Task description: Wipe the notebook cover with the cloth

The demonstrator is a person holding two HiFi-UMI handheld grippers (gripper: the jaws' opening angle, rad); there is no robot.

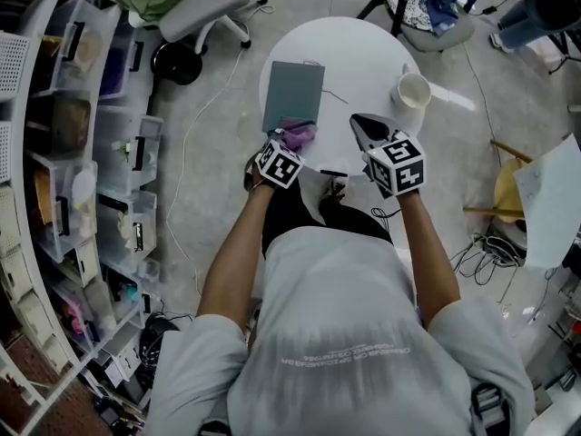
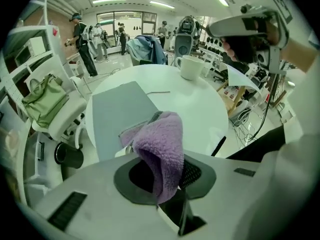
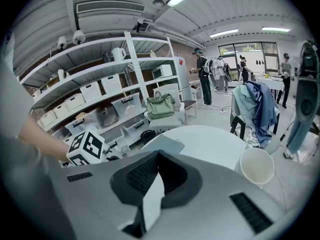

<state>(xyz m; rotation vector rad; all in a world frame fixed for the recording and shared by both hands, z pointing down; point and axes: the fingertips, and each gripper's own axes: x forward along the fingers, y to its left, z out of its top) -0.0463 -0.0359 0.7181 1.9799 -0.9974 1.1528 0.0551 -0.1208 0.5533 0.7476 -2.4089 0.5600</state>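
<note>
Left tool (image 1: 289,143) grips cloth (image 2: 160,139): soft, limp, at notebook's (image 1: 294,94) near edge. Right tool (image 1: 363,125) closed, empty. Notebook looks light; may slide.

The faint print across the person's shirt (image 1: 349,334) cannot be read.

Both bare arms reach forward side by side, left forearm (image 1: 234,254) and right forearm (image 1: 427,248) nearly parallel. The left gripper (image 1: 287,141) (image 2: 165,170) is clamped on a purple cloth (image 1: 302,133) (image 2: 161,146). The right gripper (image 1: 365,125) (image 3: 153,173) has its jaws pressed together with nothing between them.
</note>
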